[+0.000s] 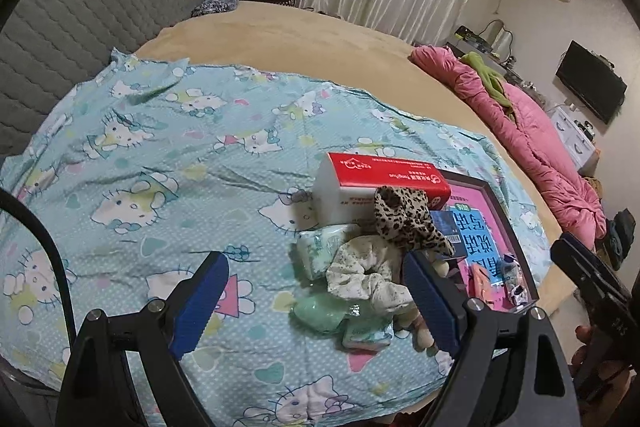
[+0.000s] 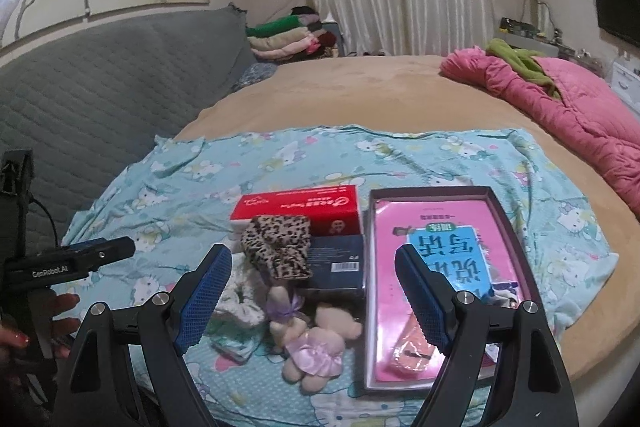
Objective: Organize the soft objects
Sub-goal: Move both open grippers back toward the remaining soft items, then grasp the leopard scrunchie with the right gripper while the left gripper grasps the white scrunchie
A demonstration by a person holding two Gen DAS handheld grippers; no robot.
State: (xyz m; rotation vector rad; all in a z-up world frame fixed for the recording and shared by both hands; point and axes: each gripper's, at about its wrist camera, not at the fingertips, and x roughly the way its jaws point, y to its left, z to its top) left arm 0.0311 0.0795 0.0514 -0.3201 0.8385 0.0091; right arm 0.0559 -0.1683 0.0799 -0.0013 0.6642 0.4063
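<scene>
A: How many soft things are in the pile?

B: One leopard-print scrunchie [image 2: 278, 251] on top of the dark blue box [image 2: 338, 261], one pale floral scrunchie [image 1: 366, 271] below it, one plush toy in a lilac dress [image 2: 310, 341], two small tissue packs [image 1: 320, 253] and one green pouch [image 1: 318, 313]. One red tissue box [image 2: 298, 213] stands behind them.

A: And the tray?

B: One shallow box [image 2: 432, 191] just right of the pile, holding one pink book.

A: The tongs?

B: Left gripper [image 1: 316, 307] spread wide, holding nothing, over the green pouch and floral scrunchie. Right gripper [image 2: 314, 291] also spread wide and holding nothing, above the plush toy.

A: Room to move?

B: The blue cartoon sheet [image 1: 140, 147] is bare left of the pile; the tan bed [image 2: 340, 91] is open behind, up to the pink quilt [image 2: 580, 115] at its right edge
</scene>
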